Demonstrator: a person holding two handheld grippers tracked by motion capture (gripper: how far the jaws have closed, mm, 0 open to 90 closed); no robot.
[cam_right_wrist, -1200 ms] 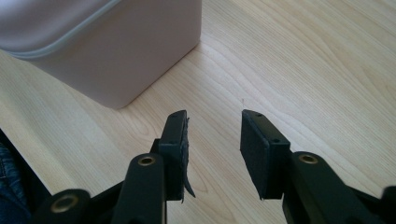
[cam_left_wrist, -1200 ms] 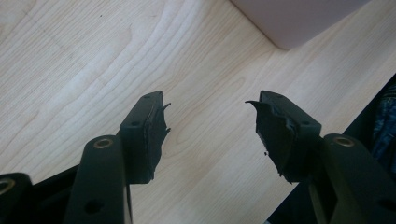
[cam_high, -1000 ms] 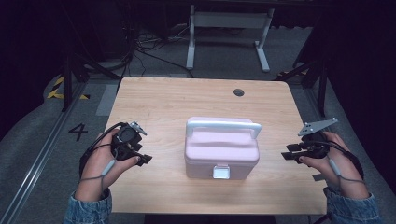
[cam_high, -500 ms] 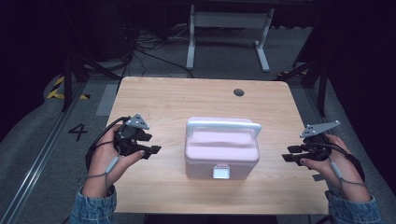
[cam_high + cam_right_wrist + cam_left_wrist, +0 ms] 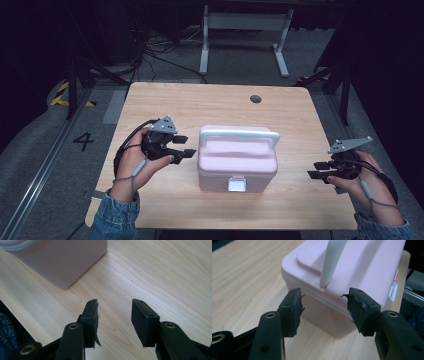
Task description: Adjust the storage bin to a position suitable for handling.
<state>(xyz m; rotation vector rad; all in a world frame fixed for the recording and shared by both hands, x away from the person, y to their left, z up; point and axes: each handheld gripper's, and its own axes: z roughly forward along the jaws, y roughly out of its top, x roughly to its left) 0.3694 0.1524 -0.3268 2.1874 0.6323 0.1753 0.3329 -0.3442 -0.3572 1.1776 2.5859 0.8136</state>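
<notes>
High view: my left tool [image 5: 183, 146], jaws apart, has moved in beside the pink box [image 5: 237, 162]; my right tool [image 5: 317, 170] waits open, well apart.

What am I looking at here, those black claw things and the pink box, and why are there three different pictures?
No robot is involved: a person sits at a wooden table holding a two-jawed tool in each hand. The high view comes from a fixed camera above the person. In it, the left hand-held gripper sits close beside a pink box with a pale handle and a white latch; the right hand-held gripper waits farther off. The other two pictures come from small cameras riding on each tool, looking along its black jaws. The left gripper view faces the box's end; the right gripper view mostly faces bare tabletop, with a box corner. Both tools are open and hold nothing.
</notes>
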